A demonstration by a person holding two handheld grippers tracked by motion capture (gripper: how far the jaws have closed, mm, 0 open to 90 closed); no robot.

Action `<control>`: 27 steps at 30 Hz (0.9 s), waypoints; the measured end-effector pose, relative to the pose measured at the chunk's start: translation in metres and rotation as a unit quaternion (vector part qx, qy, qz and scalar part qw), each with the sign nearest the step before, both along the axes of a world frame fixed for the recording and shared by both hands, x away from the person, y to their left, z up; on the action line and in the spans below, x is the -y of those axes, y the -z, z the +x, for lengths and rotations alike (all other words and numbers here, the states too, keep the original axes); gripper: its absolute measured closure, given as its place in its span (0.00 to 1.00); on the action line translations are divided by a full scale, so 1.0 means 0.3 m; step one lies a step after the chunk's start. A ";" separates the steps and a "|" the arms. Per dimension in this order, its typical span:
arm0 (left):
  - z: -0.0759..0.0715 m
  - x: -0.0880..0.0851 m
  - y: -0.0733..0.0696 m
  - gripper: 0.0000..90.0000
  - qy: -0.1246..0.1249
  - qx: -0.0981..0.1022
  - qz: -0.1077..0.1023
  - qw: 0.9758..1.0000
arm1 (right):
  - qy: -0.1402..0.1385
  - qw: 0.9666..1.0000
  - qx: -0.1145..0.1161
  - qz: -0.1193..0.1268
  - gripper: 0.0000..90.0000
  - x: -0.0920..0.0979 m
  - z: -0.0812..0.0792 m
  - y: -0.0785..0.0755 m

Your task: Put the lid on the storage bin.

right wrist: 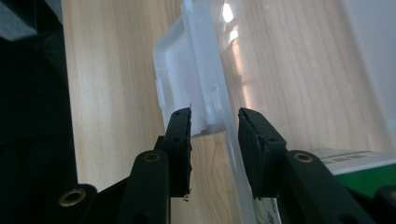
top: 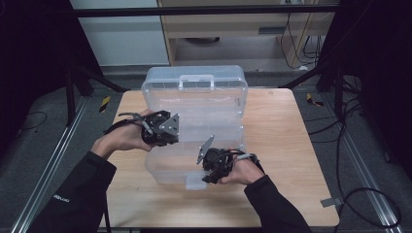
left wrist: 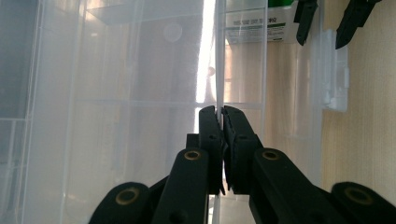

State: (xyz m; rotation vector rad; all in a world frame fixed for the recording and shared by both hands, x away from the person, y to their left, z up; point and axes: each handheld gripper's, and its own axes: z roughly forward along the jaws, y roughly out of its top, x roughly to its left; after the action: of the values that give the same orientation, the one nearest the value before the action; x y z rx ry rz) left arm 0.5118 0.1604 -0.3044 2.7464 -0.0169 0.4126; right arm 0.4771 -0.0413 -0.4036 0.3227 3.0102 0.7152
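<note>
A clear plastic box stands on the wooden table with its lid raised at the back. My left gripper is at the box's left side. In the left gripper view my left gripper is shut on a thin clear edge of the box. My right gripper is at the box's front wall, beside the latch. In the right gripper view my right gripper stands apart around the front rim, the latch lying just beyond, and I see neither pad pressing on it.
A white and green label lies inside the box near the front wall. The table's bare wood spreads right of the box and in front of it. Black frame legs and cables surround the table on the floor.
</note>
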 end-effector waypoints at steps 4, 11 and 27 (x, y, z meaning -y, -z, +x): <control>0.004 0.006 0.000 0.96 0.016 0.013 0.002 1.000 | 0.006 0.999 0.002 0.033 0.70 0.028 -0.008 -0.022; 0.002 0.003 0.003 0.96 0.014 0.010 -0.003 1.000 | 0.040 0.995 0.030 0.086 0.75 0.107 -0.028 -0.075; 0.004 0.005 0.001 0.95 0.012 0.011 -0.002 1.000 | 0.137 0.972 0.059 0.180 0.98 0.322 -0.048 -0.120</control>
State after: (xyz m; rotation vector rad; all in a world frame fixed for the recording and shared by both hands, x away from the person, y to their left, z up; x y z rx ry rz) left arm 0.5131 0.1589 -0.3049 2.7352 -0.0543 0.4354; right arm 0.4627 -0.1380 -0.3675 0.6644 2.6367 1.1976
